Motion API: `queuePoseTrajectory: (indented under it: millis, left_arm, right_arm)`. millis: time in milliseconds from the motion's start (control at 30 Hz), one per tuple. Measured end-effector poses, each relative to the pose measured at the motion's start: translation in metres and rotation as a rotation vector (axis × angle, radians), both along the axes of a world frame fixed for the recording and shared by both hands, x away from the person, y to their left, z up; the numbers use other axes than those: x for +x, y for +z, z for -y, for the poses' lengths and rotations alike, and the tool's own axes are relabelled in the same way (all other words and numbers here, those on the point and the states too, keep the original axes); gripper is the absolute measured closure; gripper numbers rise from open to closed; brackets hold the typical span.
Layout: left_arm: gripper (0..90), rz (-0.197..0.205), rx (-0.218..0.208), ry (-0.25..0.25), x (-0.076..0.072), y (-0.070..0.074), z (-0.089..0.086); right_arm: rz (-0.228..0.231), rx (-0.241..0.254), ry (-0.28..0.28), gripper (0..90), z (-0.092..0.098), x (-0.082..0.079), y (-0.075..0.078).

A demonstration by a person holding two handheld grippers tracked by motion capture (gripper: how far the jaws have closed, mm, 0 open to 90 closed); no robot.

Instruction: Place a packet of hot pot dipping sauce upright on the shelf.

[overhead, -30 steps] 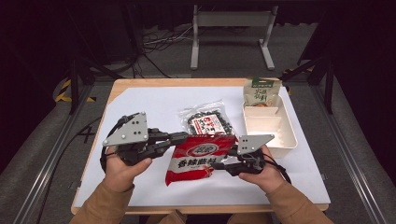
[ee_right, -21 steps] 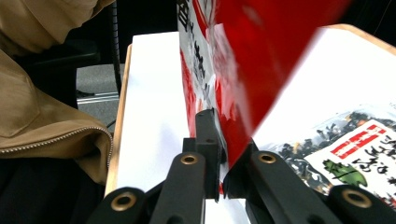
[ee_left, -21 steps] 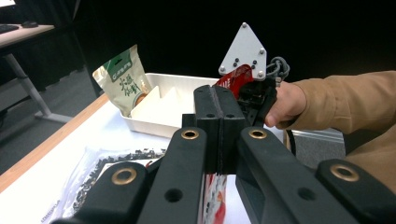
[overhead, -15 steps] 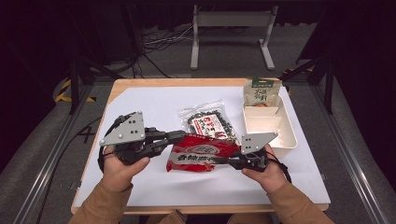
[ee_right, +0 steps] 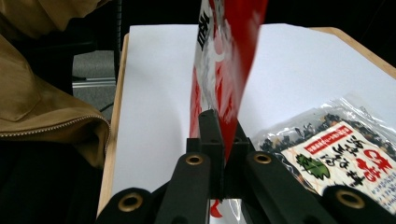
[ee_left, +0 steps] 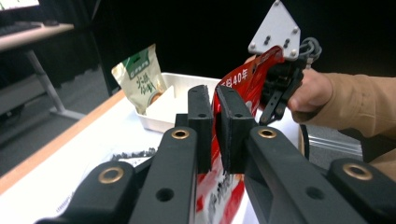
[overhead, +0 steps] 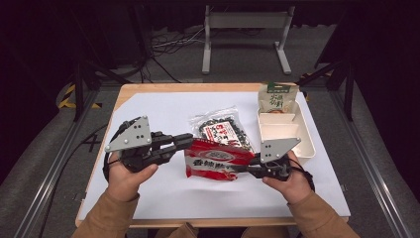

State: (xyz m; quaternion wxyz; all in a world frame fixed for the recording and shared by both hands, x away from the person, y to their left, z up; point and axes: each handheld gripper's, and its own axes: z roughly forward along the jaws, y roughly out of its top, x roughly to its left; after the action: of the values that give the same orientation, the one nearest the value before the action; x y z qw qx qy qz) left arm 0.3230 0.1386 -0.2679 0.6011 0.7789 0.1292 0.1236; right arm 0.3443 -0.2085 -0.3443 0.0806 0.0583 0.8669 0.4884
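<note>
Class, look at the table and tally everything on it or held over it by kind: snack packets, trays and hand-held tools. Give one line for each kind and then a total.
Snack packets: 3 (red packet, clear packet of dark pieces, green-and-cream packet)
Trays: 1 (white tray)
Tools: 2 (left tool, right tool)
Total: 6

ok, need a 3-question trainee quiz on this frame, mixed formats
1. True or false: the left gripper and the right gripper each clamp an edge of the glossy red snack bag.
2. Which pouch stands in the white divided plastic tray? A) the green and beige pouch B) the clear pouch of dark pieces
3. What covers the wooden table?

Key: 1 true; 2 A; 3 a white sheet.
</note>
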Motion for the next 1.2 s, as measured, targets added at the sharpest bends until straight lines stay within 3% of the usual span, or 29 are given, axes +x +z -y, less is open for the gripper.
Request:
queuePoseTrajectory:
  millis: [100, 333, 500, 767, 1200]
  left_arm:
    - [76.5, -0.011, -0.011, 0.003, 0.003, -0.001, -0.001]
    - [48.4, -0.008, -0.019, 0.021, 0.004, -0.001, -0.003]
    - [39.8, -0.003, -0.014, 0.042, 0.006, -0.002, -0.008]
    - [36.6, 0.003, -0.001, 0.077, 0.011, -0.005, -0.016]
    - [34.9, -0.028, 0.038, 0.109, 0.027, -0.018, -0.02]
  right_arm:
    - [-0.006, -0.01, -0.006, 89.8, 0.003, 0.001, 0.004]
    - [-0.012, -0.049, -0.026, 89.8, 0.012, 0.001, 0.018]
    - [0.006, -0.059, -0.044, 89.8, 0.017, 0.002, 0.028]
    - [0.028, -0.066, -0.082, 89.8, 0.03, 0.003, 0.045]
    - [0.051, -0.056, -0.131, 89.8, 0.049, 0.01, 0.073]
